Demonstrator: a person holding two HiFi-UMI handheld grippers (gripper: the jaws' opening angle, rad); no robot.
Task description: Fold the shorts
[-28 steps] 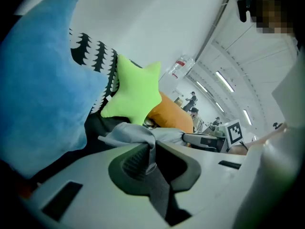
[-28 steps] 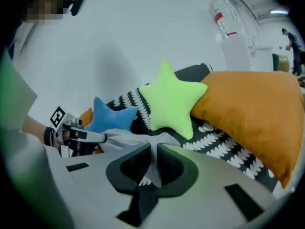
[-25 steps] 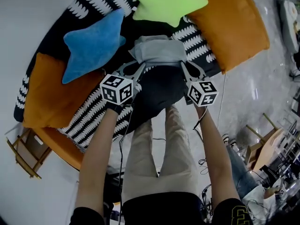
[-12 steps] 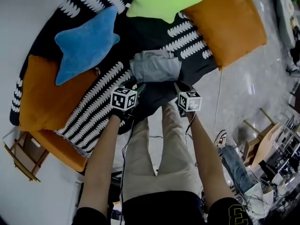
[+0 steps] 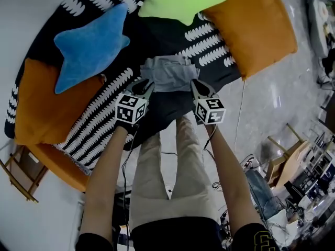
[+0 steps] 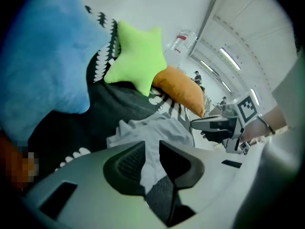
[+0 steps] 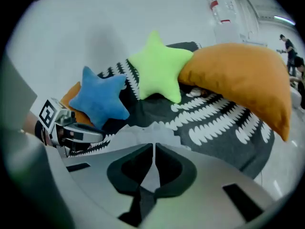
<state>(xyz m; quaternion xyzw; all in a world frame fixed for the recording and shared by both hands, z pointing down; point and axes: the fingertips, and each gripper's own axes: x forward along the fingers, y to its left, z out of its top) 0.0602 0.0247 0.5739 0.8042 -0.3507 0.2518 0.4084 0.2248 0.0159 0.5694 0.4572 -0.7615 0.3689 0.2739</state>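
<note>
You have the light grey fabric shorts (image 5: pixel 168 75) lying as a compact folded bundle on the black blanket with white leaf print (image 5: pixel 214 48), near its front edge. The blue star-shaped plush cushion (image 5: pixel 89 46) is to the left, the lime-green star-shaped plush cushion (image 5: pixel 178 1) beyond, and the big orange cushion (image 5: pixel 256 25) to the right. Your left claw (image 5: pixel 145 86) and right claw (image 5: pixel 195 85) point down at the bundle's two near corners, one on each side. I judge this keeps the fold square as it settles, since matched grips stop one side from dragging ahead.

In the left gripper view the left claw (image 6: pixel 151 144) has its jaws apart, and they have just been opening. The shorts (image 6: pixel 157 125) show in the gap and the pads do not press on them, so that corner looks let go. In the right gripper view the right claw (image 7: pixel 153 147) has its jaws together with only a hairline slit, and the shorts (image 7: pixel 133 133) lie just past them. Whether a thin edge is caught there I cannot tell.

Compared with a second ago, both claws sit lower and closer in to the bundle. The shorts lie farther from the green star and nearer the blanket's front edge. The left claw, then closed at the corner of the shorts, is now loosened.
</note>
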